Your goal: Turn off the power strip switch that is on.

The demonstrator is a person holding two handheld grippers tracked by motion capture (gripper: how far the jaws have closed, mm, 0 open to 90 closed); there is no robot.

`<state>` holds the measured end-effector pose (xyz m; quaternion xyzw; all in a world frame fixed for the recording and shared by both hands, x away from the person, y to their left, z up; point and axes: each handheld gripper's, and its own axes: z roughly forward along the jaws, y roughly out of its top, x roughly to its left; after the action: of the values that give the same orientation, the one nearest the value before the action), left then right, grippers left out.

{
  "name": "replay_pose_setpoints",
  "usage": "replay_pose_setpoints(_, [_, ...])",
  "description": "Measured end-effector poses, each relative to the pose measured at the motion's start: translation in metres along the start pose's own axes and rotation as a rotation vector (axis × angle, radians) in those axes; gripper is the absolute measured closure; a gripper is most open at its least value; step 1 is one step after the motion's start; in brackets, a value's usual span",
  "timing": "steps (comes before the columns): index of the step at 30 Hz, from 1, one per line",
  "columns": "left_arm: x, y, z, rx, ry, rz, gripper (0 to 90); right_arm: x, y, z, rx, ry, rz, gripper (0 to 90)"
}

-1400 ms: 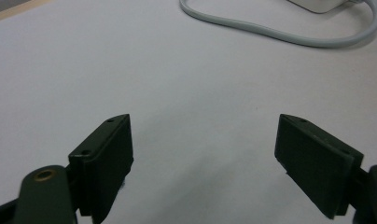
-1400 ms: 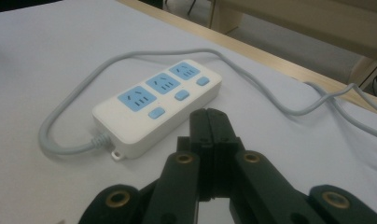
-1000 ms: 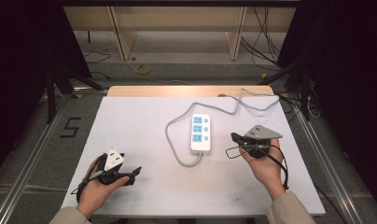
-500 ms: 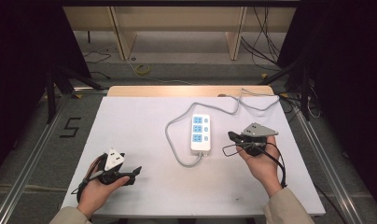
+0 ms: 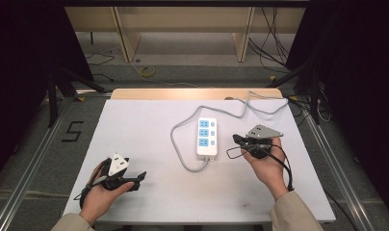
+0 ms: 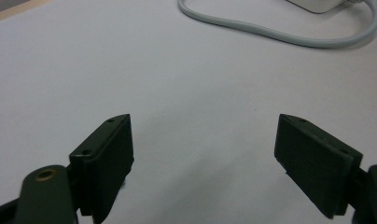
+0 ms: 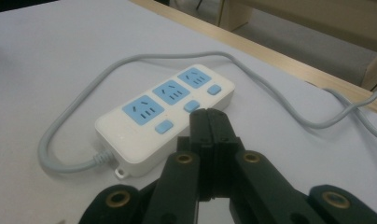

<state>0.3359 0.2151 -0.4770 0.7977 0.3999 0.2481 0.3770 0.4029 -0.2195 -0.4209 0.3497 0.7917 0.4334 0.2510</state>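
A white power strip with three blue sockets lies near the middle of the white table, its length running near to far. Its grey cable leaves the near end, loops left and runs on to the far right edge. The right gripper, held in the right hand, sits just right of the strip, pointing at it, jaws pressed together on nothing. The left gripper, in the left hand at the near left, is well apart from the strip, jaws spread wide over bare table
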Motion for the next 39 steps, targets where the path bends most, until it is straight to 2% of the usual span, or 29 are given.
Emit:
replay_pose_setpoints(18, [-0.001,0.0,-0.001,0.002,0.002,0.009,19.5,0.001,0.016,0.008,0.017,0.019,-0.009,90.0])
replay_pose_setpoints(23, [0.0,-0.001,-0.001,-0.005,0.005,-0.004,19.4,0.004,0.023,0.011,0.016,0.028,-0.007,90.0])
replay_pose_setpoints(31, [0.0,-0.001,-0.001,-0.004,0.003,0.001,19.4,0.009,0.028,0.022,0.071,0.048,-0.017,90.0])
replay_pose_setpoints(39, [-0.001,0.0,-0.001,-0.004,0.003,-0.002,19.4,0.007,0.038,0.026,0.11,0.052,0.002,90.0])
